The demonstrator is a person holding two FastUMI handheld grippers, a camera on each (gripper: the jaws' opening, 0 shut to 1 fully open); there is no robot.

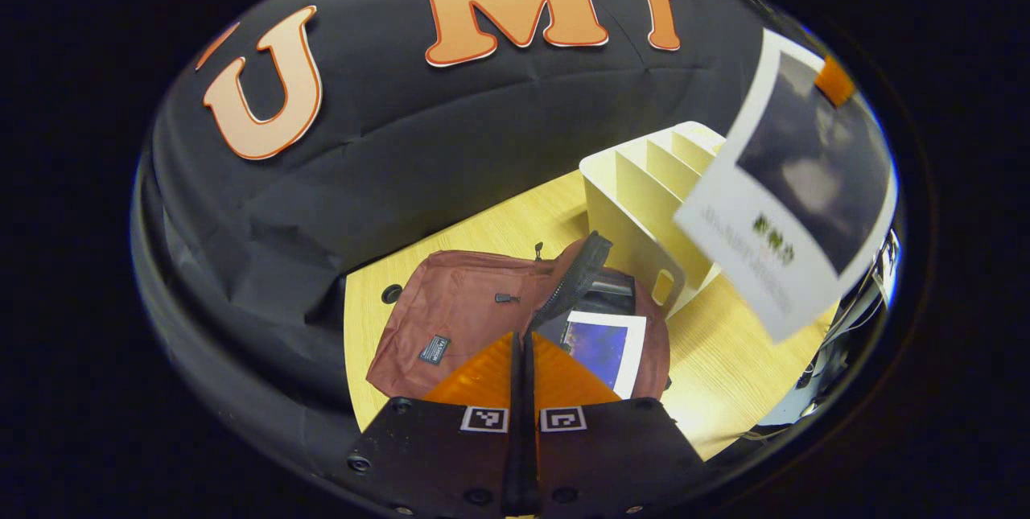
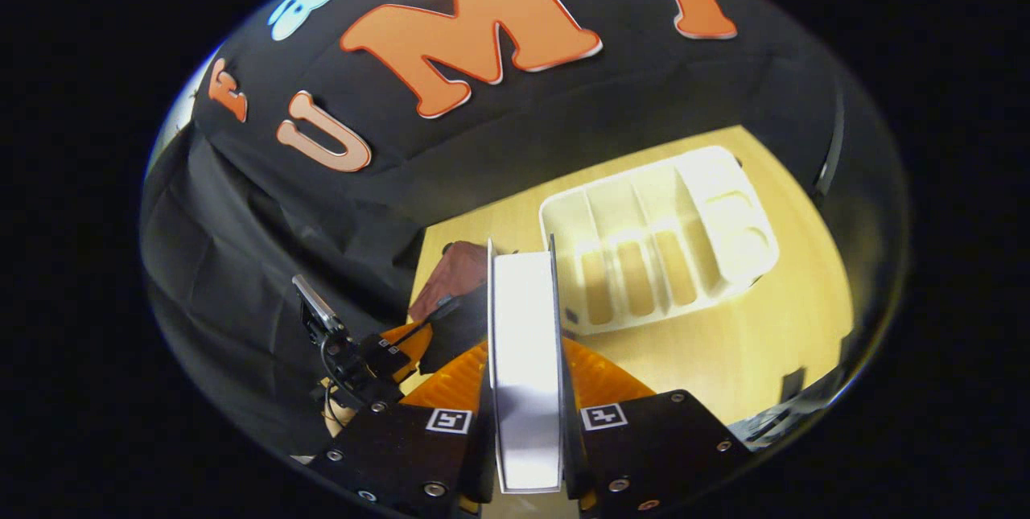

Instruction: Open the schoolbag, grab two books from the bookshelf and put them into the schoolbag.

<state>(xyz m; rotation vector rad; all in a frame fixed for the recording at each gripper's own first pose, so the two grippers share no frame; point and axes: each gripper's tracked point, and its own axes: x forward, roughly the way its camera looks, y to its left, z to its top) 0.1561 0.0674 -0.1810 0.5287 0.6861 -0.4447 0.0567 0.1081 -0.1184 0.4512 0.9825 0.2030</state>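
While the schoolbag (image 1: 475, 314) lies unzipped on the wooden table (image 1: 724, 374), the left gripper (image 1: 521, 358) hangs above it with its fingers pressed together and nothing between them. One book (image 1: 605, 348) sits inside the bag's opening. Right of the bag stands the white bookshelf (image 1: 644, 205), its slots vacant. Farthest right, the right gripper (image 2: 523, 358) is clamped on a second book (image 2: 525, 358), held edge-on above the table.
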